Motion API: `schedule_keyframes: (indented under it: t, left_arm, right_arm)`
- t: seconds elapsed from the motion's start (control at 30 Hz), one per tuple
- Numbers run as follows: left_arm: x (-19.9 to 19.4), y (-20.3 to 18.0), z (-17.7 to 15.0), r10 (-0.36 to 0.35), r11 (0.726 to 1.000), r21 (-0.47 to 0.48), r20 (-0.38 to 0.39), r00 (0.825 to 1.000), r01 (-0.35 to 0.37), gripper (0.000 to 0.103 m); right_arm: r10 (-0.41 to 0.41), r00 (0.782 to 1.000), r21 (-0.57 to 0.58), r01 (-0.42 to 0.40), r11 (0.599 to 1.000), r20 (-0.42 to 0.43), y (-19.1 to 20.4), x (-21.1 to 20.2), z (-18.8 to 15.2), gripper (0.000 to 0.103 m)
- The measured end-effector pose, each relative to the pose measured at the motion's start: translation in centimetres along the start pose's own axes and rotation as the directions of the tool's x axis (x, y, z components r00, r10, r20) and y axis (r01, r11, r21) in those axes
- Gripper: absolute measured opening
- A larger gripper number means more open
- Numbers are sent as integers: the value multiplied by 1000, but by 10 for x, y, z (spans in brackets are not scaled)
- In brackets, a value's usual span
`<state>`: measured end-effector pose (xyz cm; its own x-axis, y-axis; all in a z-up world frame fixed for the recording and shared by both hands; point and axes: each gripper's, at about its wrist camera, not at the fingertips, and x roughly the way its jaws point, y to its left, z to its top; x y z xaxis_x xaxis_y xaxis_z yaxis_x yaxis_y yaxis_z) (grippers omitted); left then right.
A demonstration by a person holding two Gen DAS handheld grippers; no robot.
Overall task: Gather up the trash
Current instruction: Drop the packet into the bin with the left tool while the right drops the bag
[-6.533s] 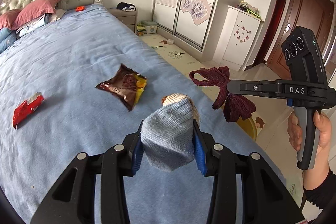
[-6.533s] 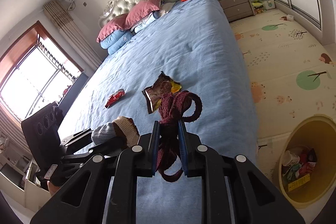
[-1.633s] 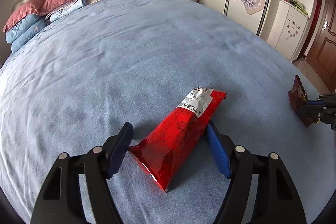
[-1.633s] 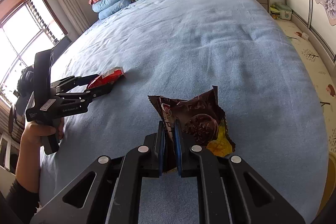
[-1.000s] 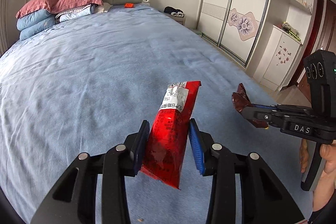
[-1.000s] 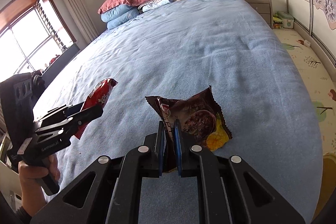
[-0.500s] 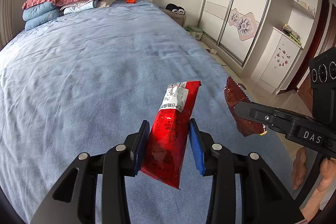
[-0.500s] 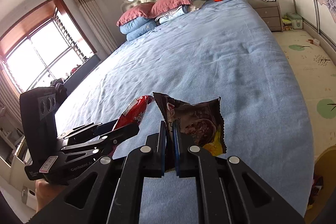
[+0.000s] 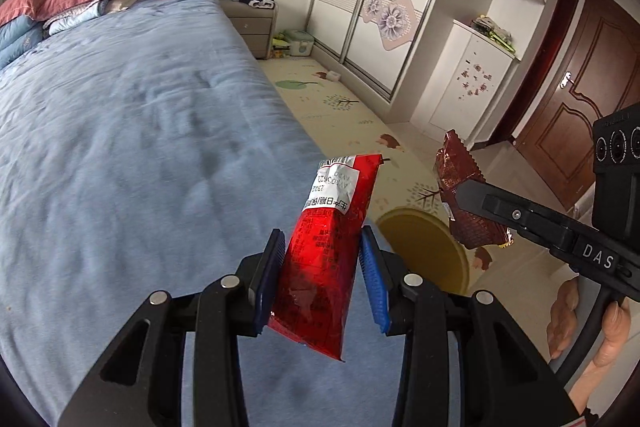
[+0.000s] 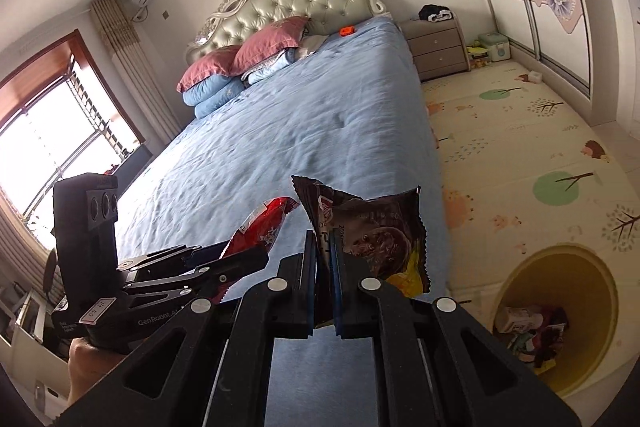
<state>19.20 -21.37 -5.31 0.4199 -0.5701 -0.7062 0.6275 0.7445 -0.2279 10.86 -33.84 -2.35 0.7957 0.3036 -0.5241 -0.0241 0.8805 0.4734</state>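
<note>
Blue bedding covers the wide bed (image 9: 120,131), smooth apart from a few soft creases, with pink and blue pillows (image 10: 256,59) stacked against the tufted headboard and a patterned play mat (image 10: 520,155) on the floor alongside. Above the bed's near corner, the left gripper (image 9: 322,267) is clamped around a red wrapper (image 9: 328,247), taken near its lower half so the printed white end stands upward. Just to its right, the right gripper (image 10: 325,269) pinches a brown snack bag (image 10: 372,227) by one edge. Both look like thin, crinkly, nearly weightless film, probably slick, so a firm pinch on a flat edge suits them. A yellow bin (image 10: 560,315) stands on the floor beside the bed, already holding some rubbish.
</note>
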Motion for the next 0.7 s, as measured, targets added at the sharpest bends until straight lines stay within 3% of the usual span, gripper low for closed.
schedule_keyframes:
  t: [0.4,0.7]
  left_arm:
    - [108,-132,29,-111,982,138,-151,982,132,39]
    - [197,-192,36,-96,962,222,-271,958,159,39]
  right_arm:
    - [-189,982,155,185,971,15,-146,-67,-13,7]
    - [-272,960,254,279,926,-63,-234,-75,-39,7]
